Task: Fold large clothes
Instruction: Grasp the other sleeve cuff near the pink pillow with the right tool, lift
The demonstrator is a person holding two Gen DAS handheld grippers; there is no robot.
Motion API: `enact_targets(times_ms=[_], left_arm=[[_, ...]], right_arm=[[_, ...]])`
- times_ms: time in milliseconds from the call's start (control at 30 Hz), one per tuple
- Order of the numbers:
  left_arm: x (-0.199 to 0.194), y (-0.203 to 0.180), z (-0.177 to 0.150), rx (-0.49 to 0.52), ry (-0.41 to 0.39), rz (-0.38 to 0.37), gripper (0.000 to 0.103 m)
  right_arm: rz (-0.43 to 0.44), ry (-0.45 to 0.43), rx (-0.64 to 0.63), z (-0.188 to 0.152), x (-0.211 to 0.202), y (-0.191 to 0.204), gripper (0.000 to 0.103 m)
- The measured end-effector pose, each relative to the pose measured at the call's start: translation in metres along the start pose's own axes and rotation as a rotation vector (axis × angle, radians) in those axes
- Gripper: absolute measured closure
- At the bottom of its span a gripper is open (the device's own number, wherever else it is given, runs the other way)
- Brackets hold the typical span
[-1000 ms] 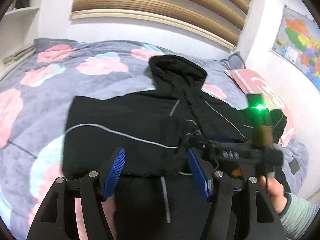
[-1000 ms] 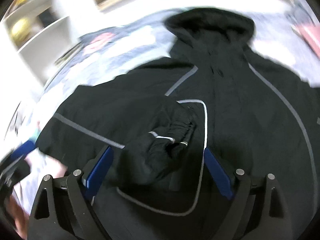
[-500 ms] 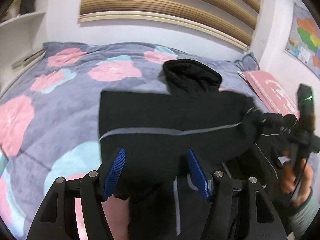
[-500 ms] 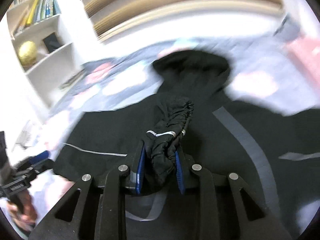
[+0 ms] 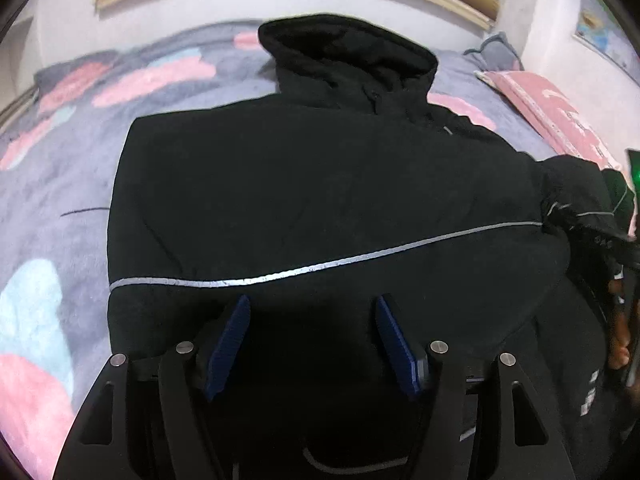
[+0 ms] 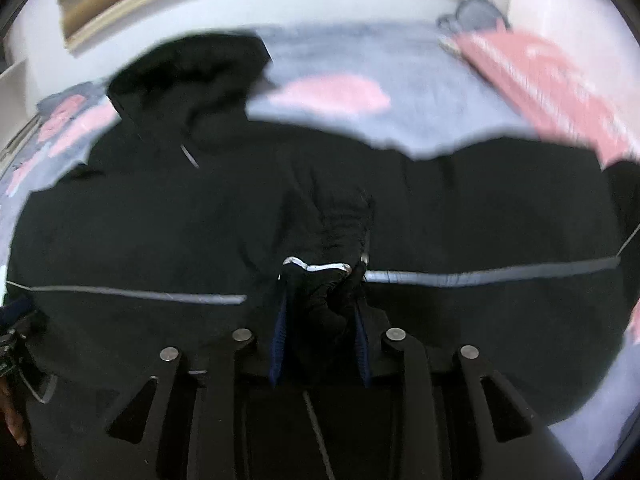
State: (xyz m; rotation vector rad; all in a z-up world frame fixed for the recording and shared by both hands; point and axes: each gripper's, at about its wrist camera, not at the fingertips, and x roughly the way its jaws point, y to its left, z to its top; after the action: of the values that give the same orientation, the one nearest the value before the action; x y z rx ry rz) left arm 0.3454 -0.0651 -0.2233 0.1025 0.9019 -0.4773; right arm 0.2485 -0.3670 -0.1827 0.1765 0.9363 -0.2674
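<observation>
Jacket point(image 5: 320, 184): black, lay across the bed point(image 5: 60, 184), hood toward the headboard edge.
Left gripper point(image 5: 312, 340): jaws released (nothing between).
Right gripper point(image 6: 320, 320): jaws clenched on cuff point(image 6: 320, 280).

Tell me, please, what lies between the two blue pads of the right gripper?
The right wrist view shows a bunched black sleeve cuff with a reflective stripe, pinched by the right gripper, part of the black hooded jacket.
</observation>
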Motion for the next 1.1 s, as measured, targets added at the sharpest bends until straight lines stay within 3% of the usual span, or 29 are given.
enact_targets(times_ms=[167,267,333,367,467,533,600,667,767,900,967,1100], left_arm=[[-0.005,0.003,-0.010,0.001,-0.060,0.000,0.035],[-0.006,0.001,-0.011,0.009,-0.069,0.011,0.035],[-0.007,0.001,-0.011,0.006,-0.073,0.010,0.035],[-0.008,0.001,-0.011,0.006,-0.075,0.010,0.034],[-0.007,0.001,-0.011,0.006,-0.078,0.009,0.034],[-0.006,0.002,-0.011,0.003,-0.081,0.006,0.034],[-0.007,0.002,-0.012,0.001,-0.084,0.003,0.034],[-0.006,0.003,-0.012,0.000,-0.091,-0.009,0.032],[-0.004,0.005,-0.012,-0.010,-0.096,-0.022,0.031],[-0.004,0.004,-0.012,-0.004,-0.097,-0.017,0.030],[-0.003,0.004,-0.012,-0.003,-0.097,-0.014,0.030],[-0.003,0.003,-0.012,0.000,-0.096,-0.007,0.030]], right_arm=[[0.028,-0.013,0.066,-0.002,-0.017,-0.013,0.062],[0.079,-0.121,0.083,0.006,-0.057,-0.009,0.050],[0.105,-0.208,0.043,0.010,-0.086,0.005,0.033],[0.101,-0.226,0.014,0.012,-0.094,0.014,0.030],[0.110,-0.166,-0.069,0.014,-0.082,0.039,0.029],[0.058,-0.072,-0.087,0.007,-0.050,0.047,0.030],[0.020,0.085,-0.106,-0.006,-0.003,0.048,0.030],[0.009,0.049,-0.134,-0.014,0.003,0.050,0.028],[0.013,0.065,-0.132,-0.011,-0.002,0.049,0.028],[0.127,0.046,-0.058,-0.009,-0.027,0.026,0.033],[0.147,0.009,-0.008,-0.004,-0.048,0.001,0.033],[0.097,-0.078,0.073,0.008,-0.088,-0.068,0.033]])
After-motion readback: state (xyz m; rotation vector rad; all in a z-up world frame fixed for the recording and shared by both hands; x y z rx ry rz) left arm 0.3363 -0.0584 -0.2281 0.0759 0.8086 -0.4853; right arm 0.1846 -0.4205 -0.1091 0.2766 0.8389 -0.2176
